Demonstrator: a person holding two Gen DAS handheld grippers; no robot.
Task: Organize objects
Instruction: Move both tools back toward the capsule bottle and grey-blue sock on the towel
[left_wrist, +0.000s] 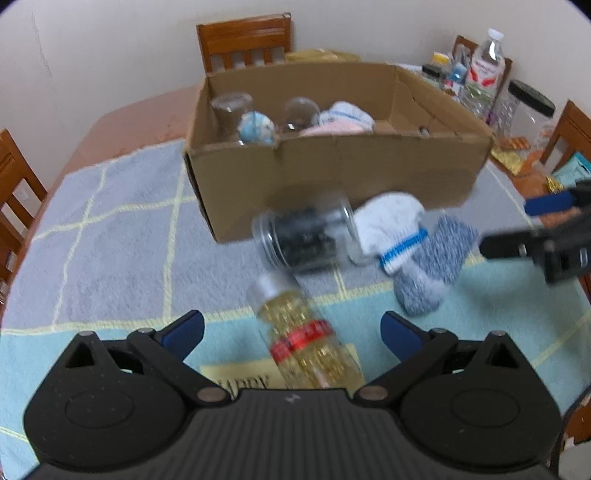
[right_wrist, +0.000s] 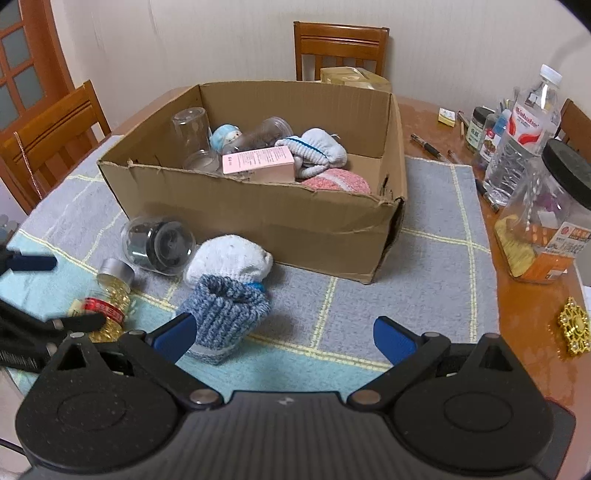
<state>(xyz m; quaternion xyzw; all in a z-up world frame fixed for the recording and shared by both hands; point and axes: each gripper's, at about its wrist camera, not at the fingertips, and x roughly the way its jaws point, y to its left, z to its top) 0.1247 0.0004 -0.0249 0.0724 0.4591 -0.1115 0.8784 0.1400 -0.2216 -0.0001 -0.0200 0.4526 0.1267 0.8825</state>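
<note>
Left wrist view: left gripper (left_wrist: 291, 334) wide open astride the pill bottle (left_wrist: 303, 339); right gripper (right_wrist: 284, 338) open, empty.

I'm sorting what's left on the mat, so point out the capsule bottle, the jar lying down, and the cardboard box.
capsule bottle (left_wrist: 299, 332), left wrist view, red label band.
jar (right_wrist: 159, 245), right wrist view, clear side wall.
cardboard box (right_wrist: 258, 218), right wrist view, front wall.

One cardboard box (right_wrist: 258, 218), two socks (right_wrist: 229, 258) outside it, one capsule bottle (right_wrist: 110, 291), one lying jar (right_wrist: 159, 245).
</note>
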